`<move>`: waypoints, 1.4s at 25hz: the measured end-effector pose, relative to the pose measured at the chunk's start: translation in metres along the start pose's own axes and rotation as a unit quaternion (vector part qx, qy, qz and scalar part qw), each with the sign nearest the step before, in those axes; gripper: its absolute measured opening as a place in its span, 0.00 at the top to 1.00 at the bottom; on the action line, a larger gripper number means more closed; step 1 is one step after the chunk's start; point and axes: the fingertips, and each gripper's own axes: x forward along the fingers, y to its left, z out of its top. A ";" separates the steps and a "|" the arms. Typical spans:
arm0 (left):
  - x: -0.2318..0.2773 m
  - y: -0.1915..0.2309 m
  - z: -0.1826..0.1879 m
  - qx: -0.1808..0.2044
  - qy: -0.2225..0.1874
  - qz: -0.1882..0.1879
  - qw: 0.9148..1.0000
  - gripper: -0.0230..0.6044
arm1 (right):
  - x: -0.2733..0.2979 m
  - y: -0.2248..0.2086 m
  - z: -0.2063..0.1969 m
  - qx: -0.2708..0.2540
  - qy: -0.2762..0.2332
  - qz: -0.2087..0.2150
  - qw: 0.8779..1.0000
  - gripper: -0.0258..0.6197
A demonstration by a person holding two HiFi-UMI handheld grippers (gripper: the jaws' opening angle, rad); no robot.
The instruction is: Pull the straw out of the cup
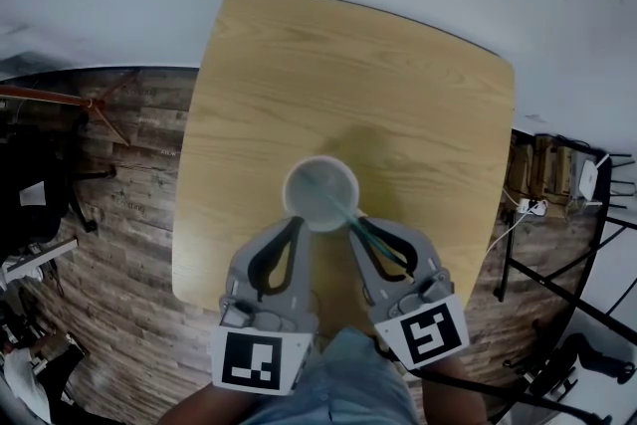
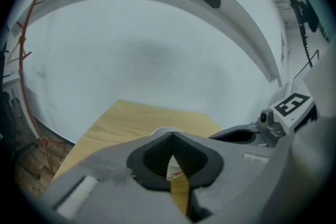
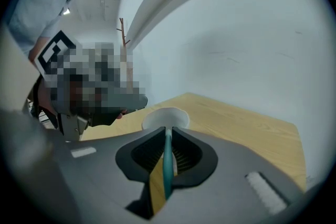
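A white cup stands upright on the near half of the wooden table. A teal straw leans out of it toward the lower right. My right gripper is shut on the straw just outside the cup's rim. In the right gripper view the straw runs between the pads, with the cup right behind the right gripper's tips. My left gripper rests beside the cup's near-left rim. Its tips meet with nothing between them, and a sliver of the cup shows through the gap below.
The table's near edge lies just under both grippers. Plank flooring surrounds the table. A black metal frame and a white cable with plug are at the right. A thin red branch stand is at the left.
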 end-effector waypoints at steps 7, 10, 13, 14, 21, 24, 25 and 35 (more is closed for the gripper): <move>-0.006 -0.003 0.005 0.005 -0.010 0.004 1.000 0.93 | -0.006 0.002 0.002 -0.002 -0.004 0.002 1.000 0.89; -0.010 -0.008 0.010 0.008 -0.019 0.003 1.000 0.93 | -0.013 0.004 0.006 -0.002 -0.014 -0.001 1.000 0.89; -0.017 -0.012 0.014 0.016 -0.027 0.000 1.000 0.93 | -0.021 0.005 0.012 -0.001 -0.026 -0.007 1.000 0.89; -0.019 -0.014 0.016 0.018 -0.030 -0.001 0.999 0.93 | -0.023 0.005 0.014 0.000 -0.029 -0.009 1.000 0.89; -0.042 -0.032 0.034 0.038 -0.066 -0.008 0.997 0.93 | -0.053 0.011 0.032 -0.001 -0.070 -0.028 0.997 0.89; -0.054 -0.038 0.046 0.048 -0.088 -0.005 0.995 0.93 | -0.068 0.012 0.046 -0.005 -0.096 -0.037 0.995 0.89; -0.059 -0.040 0.051 0.052 -0.096 -0.004 0.994 0.93 | -0.074 0.013 0.052 -0.008 -0.105 -0.039 0.994 0.90; -0.110 -0.068 0.109 0.100 -0.196 0.007 0.975 0.93 | -0.132 0.027 0.118 -0.037 -0.203 -0.069 0.976 0.90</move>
